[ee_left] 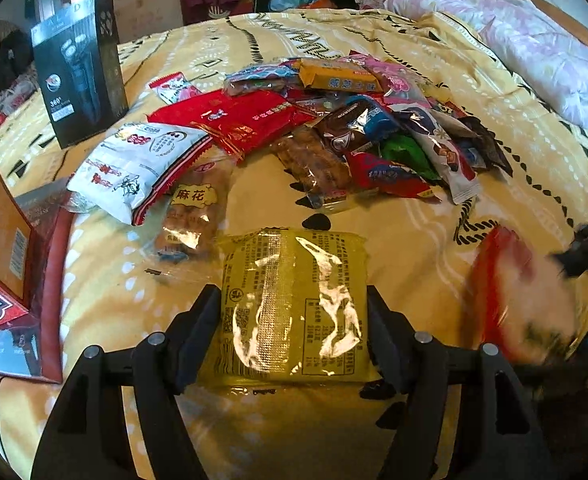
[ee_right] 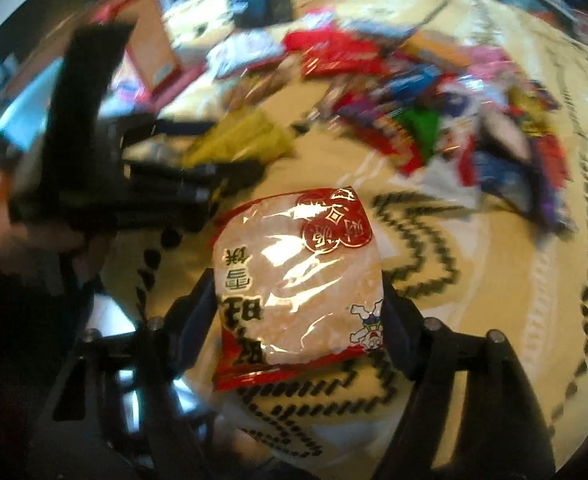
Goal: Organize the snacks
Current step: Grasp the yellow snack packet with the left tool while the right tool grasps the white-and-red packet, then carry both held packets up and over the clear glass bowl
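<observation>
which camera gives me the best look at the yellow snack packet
The left wrist view. The yellow snack packet sits sharp and centred between the left gripper fingers, its printed back legible. The right wrist view shows it only as a small, motion-blurred yellow shape in that gripper, off to the left.

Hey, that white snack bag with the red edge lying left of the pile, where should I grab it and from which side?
Judging by its pose, take the white snack bag by its near red crimped edge, coming in low from the near side. It lies flat and puffy, so the thin seam fits between fingers. Both grippers, left and right, already hold packets.
</observation>
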The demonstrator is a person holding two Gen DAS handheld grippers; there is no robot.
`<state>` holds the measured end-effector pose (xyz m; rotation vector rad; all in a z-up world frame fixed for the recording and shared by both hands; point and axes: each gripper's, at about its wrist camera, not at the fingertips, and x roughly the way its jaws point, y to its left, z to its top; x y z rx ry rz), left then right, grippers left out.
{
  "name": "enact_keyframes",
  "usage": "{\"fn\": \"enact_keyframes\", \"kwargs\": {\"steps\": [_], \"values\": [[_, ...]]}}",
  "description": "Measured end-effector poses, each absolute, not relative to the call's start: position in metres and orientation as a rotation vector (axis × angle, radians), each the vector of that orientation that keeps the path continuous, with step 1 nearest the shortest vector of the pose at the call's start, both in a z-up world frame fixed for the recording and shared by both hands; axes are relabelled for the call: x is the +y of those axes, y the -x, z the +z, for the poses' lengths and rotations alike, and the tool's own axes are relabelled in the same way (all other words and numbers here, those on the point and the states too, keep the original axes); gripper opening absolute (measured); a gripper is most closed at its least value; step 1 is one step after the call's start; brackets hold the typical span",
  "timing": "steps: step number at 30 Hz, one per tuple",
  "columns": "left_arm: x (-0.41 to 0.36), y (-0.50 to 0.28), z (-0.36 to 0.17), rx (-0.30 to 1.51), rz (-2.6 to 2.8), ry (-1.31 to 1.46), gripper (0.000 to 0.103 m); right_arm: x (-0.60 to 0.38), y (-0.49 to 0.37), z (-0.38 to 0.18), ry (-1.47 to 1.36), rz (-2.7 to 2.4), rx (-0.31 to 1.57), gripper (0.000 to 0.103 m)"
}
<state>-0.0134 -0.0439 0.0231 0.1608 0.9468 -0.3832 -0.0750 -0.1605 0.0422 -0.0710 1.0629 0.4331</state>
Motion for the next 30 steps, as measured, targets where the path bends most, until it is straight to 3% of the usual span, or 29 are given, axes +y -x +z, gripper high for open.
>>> {"fn": "enact_keyframes", "kwargs": {"steps": [11, 15, 30], "values": [[-0.047, 0.014, 0.014, 0.958, -0.326, -0.16, 0.079, -0.185, 0.069, 0.024, 0.022, 0.16, 1.072, 0.079], [-0.051, 0.014, 0.014, 0.96, -0.324, -0.188, 0.073, -0.189, 0.068, 0.026, -0.013, 0.155, 1.063, 0.074], [-0.049, 0.025, 0.076, 0.883, -0.296, -0.219, 0.073, -0.198, 0.072, 0.076, -0.133, 0.125, 0.921, 0.073]]}}
